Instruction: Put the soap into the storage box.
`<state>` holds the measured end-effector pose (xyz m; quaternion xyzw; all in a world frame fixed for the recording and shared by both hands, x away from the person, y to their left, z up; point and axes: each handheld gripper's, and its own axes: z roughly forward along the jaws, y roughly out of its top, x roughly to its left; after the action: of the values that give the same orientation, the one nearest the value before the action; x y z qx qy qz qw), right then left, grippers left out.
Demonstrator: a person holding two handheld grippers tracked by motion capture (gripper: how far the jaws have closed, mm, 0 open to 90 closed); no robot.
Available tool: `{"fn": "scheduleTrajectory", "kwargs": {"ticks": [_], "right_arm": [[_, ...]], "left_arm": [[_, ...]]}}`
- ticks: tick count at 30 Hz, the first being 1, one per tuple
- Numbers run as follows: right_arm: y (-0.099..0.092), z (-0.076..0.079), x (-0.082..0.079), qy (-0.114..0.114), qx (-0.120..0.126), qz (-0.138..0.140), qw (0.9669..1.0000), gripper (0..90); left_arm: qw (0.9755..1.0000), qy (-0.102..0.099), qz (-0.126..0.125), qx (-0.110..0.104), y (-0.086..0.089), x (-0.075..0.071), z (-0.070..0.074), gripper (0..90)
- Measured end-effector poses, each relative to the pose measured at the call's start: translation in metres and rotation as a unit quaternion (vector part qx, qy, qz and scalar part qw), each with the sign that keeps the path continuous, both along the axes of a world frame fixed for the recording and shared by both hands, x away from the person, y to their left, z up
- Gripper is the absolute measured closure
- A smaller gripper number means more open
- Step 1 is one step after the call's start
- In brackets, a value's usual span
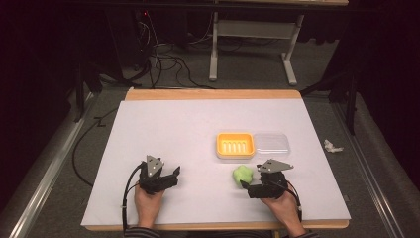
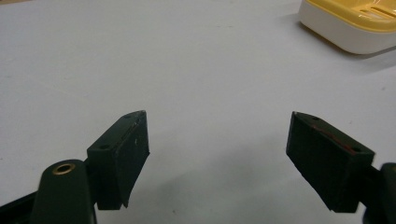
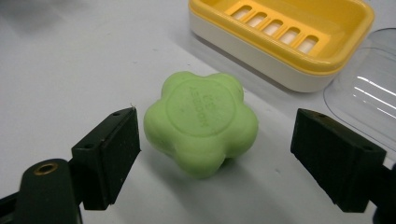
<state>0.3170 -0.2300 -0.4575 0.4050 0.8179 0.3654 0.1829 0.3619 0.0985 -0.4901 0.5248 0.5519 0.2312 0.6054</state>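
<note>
Right gripper [image 3: 215, 154] spread wide on the white table sheet [image 1: 178, 129], jaws standing either side of a green flower-shaped soap [image 3: 201, 122] without touching it. Soap lying flat on the sheet between those jaws, round embossed stamp facing up, lettering too small to read. Just beyond the soap, a yellow slotted soap tray [image 3: 285, 32] seated in its white base, with a clear plastic lid [image 3: 362, 88] lying close beside it, seemingly touching.

From the high view, same right gripper [image 1: 250, 187] held in a hand [image 1: 283, 208] at the near right of the table, grey three-cornered plate on top, cable trailing back toward the sleeve. Green soap [image 1: 243, 175] just left of the gripper body, near the front edge of the yellow tray [image 1: 236, 145]; clear lid [image 1: 271, 143] at the tray's right.

Left gripper [image 1: 174, 174] resting well apart from the soap, at the near left, held in the other hand [image 1: 147, 204], jaws pointing right. Seen along its own jaws, left gripper [image 2: 217, 154] likewise open, nothing between them but bare white sheet, a corner of the tray's white base [image 2: 348, 35] showing far off at upper right.

Beyond the table's wooden far edge, grey carpet, loose black cables [image 1: 166, 64] and a white table frame [image 1: 252, 34]. Crumpled scrap of white paper [image 1: 332, 146] on the floor at right.
</note>
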Motion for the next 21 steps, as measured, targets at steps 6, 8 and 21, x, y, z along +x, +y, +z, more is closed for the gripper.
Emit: {"fn": "scheduleTrajectory", "kwargs": {"ticks": [6, 8, 21], "right_arm": [[0.007, -0.001, 0.006, 0.004, -0.011, 0.011, 0.9999, 15.1], [0.009, -0.002, 0.007, 0.004, -0.016, 0.016, 0.9997, 15.0], [0.021, -0.013, 0.019, 0.026, -0.036, 0.028, 0.9986, 14.7]], "left_arm": [[1.0000, 0.000, 0.000, 0.000, 0.000, 0.000, 0.000, 21.7], [1.0000, 0.000, 0.000, 0.001, 0.000, 0.000, 0.000, 21.7], [1.0000, -0.001, -0.001, 0.004, 0.000, 0.000, 0.000, 21.6]]}}
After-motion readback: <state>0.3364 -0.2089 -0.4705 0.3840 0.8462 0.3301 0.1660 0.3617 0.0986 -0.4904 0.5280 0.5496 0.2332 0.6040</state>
